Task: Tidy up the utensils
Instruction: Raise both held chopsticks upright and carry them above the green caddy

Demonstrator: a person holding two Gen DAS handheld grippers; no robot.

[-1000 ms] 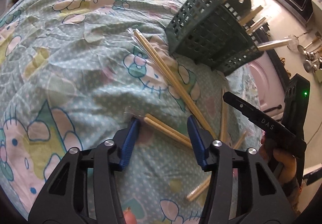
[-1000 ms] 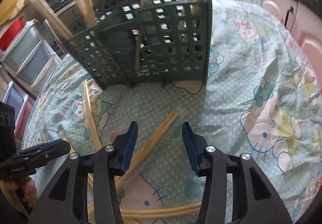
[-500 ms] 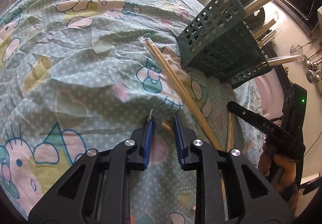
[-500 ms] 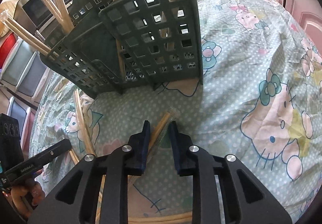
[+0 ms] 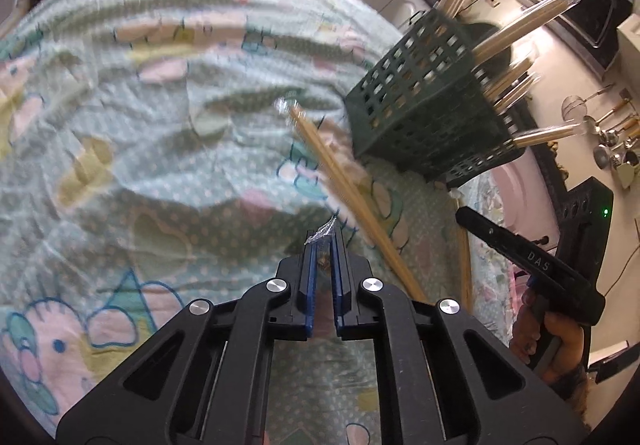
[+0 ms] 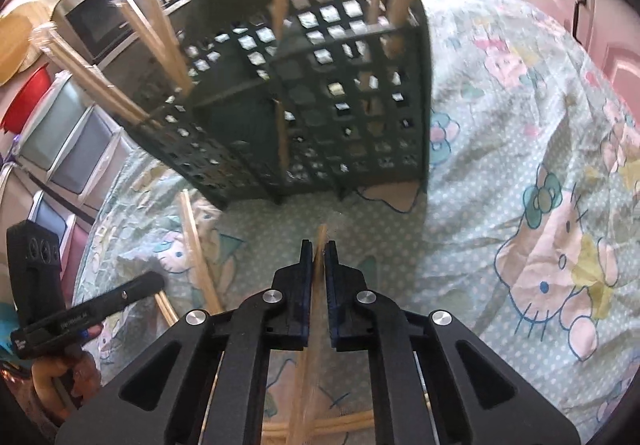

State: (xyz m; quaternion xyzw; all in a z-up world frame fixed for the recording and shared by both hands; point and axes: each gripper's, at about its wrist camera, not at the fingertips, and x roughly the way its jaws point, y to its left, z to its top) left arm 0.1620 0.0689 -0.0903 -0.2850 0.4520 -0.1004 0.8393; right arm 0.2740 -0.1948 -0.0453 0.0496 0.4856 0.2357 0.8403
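Note:
A dark green lattice utensil holder (image 5: 428, 113) (image 6: 320, 105) stands on the patterned tablecloth with several wrapped chopstick pairs standing in it. My left gripper (image 5: 324, 241) is shut on the end of a plastic-wrapped chopstick pair (image 5: 320, 259), lifted off the cloth. My right gripper (image 6: 319, 249) is shut on another wrapped chopstick pair (image 6: 318, 265) that runs back under the jaws, just short of the holder. Another wrapped pair (image 5: 340, 181) lies on the cloth beside the holder. More pairs (image 6: 196, 245) lie at the left in the right wrist view.
The cartoon-print tablecloth (image 5: 140, 125) (image 6: 520, 165) covers a round table. The other gripper shows in each view: the right one (image 5: 532, 265), the left one (image 6: 72, 317). A microwave (image 5: 580, 13), hanging ladles (image 5: 608, 141) and storage bins (image 6: 60, 133) stand beyond the table edge.
Both grippers closed from open onto wrapped chopstick pairs and lifted them. The views have risen and moved closer to the holder.

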